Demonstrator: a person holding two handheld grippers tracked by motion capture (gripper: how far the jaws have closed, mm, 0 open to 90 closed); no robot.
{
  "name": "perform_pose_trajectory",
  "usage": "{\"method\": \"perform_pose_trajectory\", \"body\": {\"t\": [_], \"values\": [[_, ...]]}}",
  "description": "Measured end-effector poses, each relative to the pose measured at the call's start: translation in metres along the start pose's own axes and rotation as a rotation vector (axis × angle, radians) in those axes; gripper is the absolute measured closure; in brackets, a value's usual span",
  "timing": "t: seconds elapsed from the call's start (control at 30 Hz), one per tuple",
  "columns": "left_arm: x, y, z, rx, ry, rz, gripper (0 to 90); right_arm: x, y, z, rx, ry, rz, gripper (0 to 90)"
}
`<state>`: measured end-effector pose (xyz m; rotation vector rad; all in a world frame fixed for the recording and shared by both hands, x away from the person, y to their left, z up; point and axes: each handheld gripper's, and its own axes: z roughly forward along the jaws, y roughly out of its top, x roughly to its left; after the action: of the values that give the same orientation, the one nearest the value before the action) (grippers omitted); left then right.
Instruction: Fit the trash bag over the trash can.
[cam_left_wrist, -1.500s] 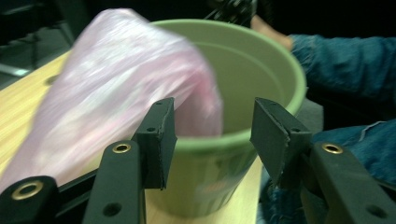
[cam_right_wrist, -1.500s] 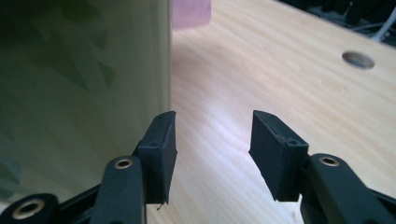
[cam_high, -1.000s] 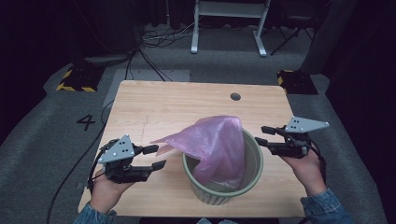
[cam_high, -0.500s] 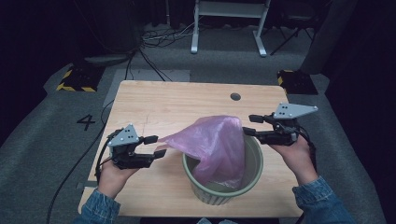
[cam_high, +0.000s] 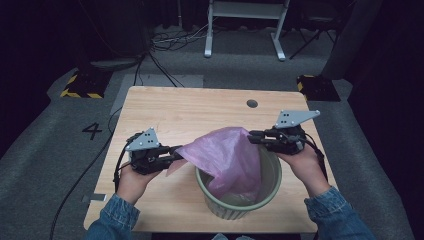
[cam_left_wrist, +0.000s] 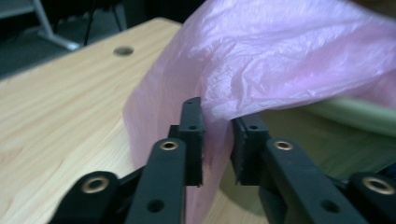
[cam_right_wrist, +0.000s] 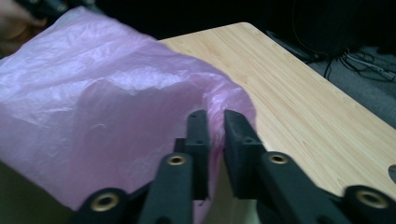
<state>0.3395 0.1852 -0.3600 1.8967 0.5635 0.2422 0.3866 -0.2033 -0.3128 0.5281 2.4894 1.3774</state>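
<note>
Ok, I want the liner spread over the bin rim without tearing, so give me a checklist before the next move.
1. Left gripper has the pink bag edge between its fingers, which have just been closing: ok.
2. Right gripper has the opposite edge, fingers also just closing: ok.
3. Firm pinch on both sides: cannot tell.
4. Bag bottom hangs inside the green bin: ok.
5. Bag edge over the rim: not ok, still above it.
6. Bin upright on the table: ok.

Right gripper jaws pinch pink bag edge

pink bag drapes bin mouth, far tabletop bare
</note>
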Motion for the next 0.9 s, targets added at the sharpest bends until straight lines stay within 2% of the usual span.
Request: {"method": "perform_pose_trajectory", "body": {"t": [0.07,0.23,0.37,0.53,0.6,0.67,0.7,0.73,0.8,0.9], "values": [[-0.005,0.005,-0.002,-0.022,-0.013,0.009,80.9,0.008,0.000,-0.006,0.000,0.011,-0.021,84.9],[-0.020,0.016,-0.007,-0.060,-0.037,0.045,81.7,0.031,-0.004,-0.018,0.035,0.036,-0.075,84.8],[-0.035,0.025,-0.006,-0.062,-0.067,0.085,81.5,0.050,-0.010,-0.020,0.097,0.052,-0.127,84.0],[-0.055,0.033,0.004,-0.046,-0.099,0.141,81.5,0.063,-0.016,-0.023,0.135,0.065,-0.149,82.8],[-0.060,0.036,0.007,-0.041,-0.111,0.157,81.7,0.063,-0.017,-0.026,0.125,0.053,-0.142,79.5],[-0.064,0.038,0.010,-0.034,-0.119,0.170,82.0,0.059,-0.017,-0.033,0.099,0.022,-0.123,71.9],[-0.065,0.038,0.011,-0.030,-0.122,0.175,82.1,0.055,-0.016,-0.038,0.072,-0.004,-0.108,62.7],[-0.066,0.038,0.013,-0.029,-0.124,0.180,82.1,0.052,-0.015,-0.040,0.055,-0.022,-0.096,57.5],[-0.067,0.039,0.015,-0.018,-0.120,0.191,82.1,0.042,-0.011,-0.045,0.003,-0.063,-0.072,48.3],[-0.066,0.038,0.017,-0.008,-0.117,0.186,82.1,0.023,-0.005,-0.044,-0.045,-0.078,-0.029,39.0]]}}
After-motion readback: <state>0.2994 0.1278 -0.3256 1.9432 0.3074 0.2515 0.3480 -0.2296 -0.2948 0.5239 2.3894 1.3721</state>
